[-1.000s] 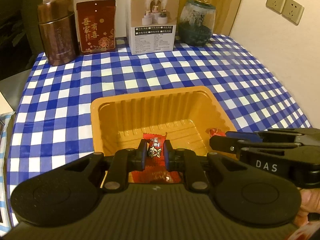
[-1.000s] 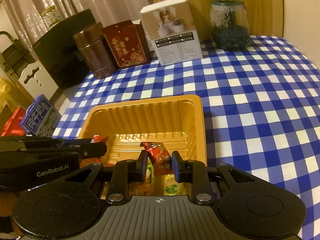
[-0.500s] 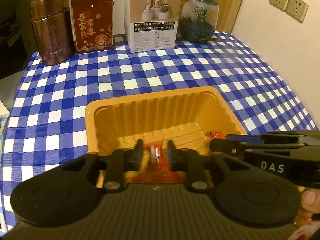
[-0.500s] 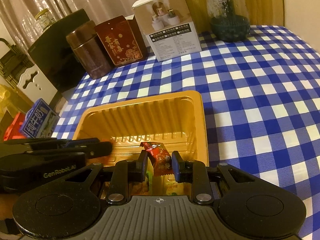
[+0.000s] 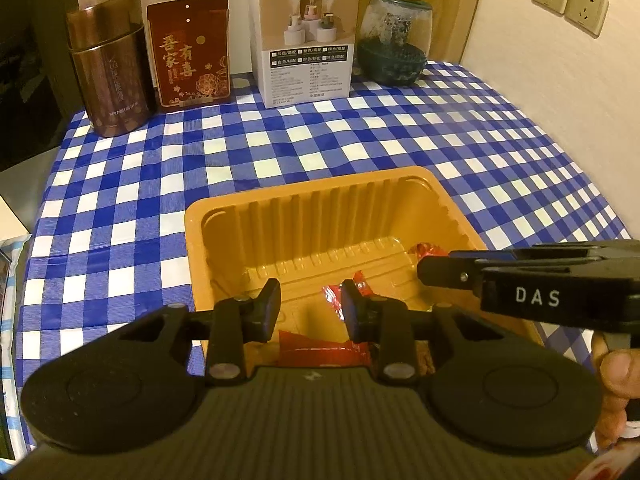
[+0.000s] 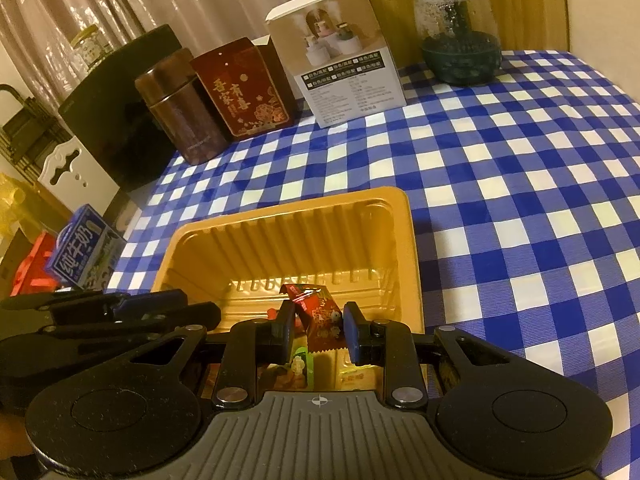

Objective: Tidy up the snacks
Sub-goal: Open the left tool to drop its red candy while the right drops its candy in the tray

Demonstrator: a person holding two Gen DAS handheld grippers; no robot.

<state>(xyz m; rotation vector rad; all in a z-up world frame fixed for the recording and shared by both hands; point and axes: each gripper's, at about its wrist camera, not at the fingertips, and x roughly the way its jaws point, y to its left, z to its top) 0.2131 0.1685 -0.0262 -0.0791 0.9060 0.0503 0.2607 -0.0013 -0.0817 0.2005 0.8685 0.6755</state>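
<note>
left gripper [image 5: 310, 306] jaws just parted, empty; right gripper [image 6: 317, 326] jaws clamp red snack packet [image 6: 320, 316], long axis upright, over orange tray [image 6: 408, 256].

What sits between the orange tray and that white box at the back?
Nothing: in the left wrist view only bare checkered cloth separates the orange tray from the white box.

Left hand-held gripper [image 5: 310, 306] freshly parted
</note>
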